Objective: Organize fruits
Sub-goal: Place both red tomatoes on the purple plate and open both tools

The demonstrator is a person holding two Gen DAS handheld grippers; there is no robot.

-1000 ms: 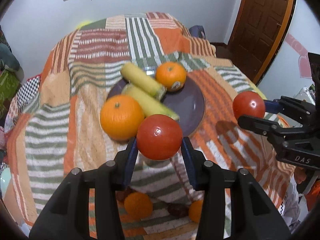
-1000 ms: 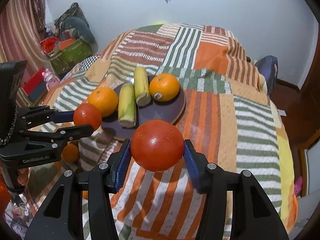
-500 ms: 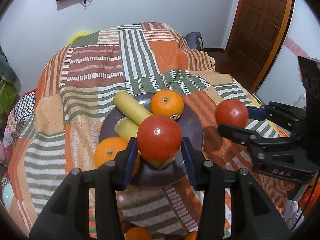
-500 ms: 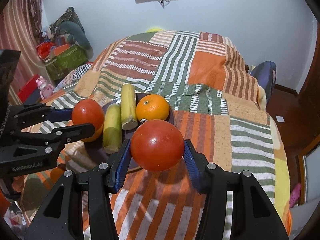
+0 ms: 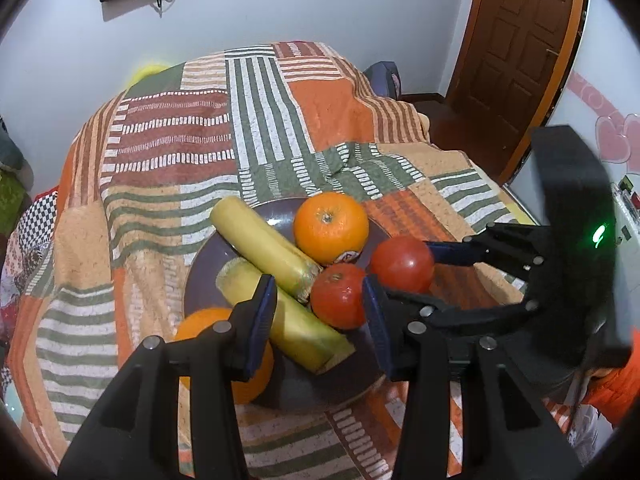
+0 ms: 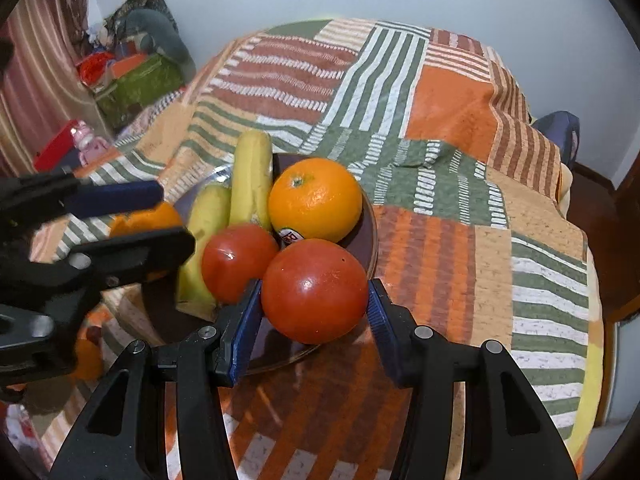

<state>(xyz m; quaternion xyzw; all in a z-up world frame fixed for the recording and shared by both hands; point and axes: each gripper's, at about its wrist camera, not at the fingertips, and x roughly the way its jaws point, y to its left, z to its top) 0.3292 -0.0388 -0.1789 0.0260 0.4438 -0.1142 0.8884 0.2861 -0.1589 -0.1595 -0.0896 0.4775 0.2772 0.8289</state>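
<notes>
A dark purple plate (image 5: 304, 384) on the patchwork bedspread holds two yellow corn cobs (image 5: 264, 248), an orange with a sticker (image 5: 330, 227), a second orange (image 5: 224, 344) at its near left rim and a red tomato (image 5: 338, 295). My left gripper (image 5: 320, 316) is open just above the plate; the tomato lies free between its blue pads, also seen in the right wrist view (image 6: 238, 261). My right gripper (image 6: 315, 312) is shut on a second red tomato (image 6: 315, 290), held over the plate's right rim (image 6: 370, 232), next to the first tomato.
The striped bedspread (image 6: 460, 208) slopes away on all sides. Loose oranges (image 6: 86, 356) lie below the bed's near left edge. Boxes and toys (image 6: 132, 76) stand at the far left. A wooden door (image 5: 516, 40) is at the right.
Both grippers moved forward over the plate. My left gripper opened and let its tomato down onto the plate beside the corn. My right gripper brought its tomato next to it.
</notes>
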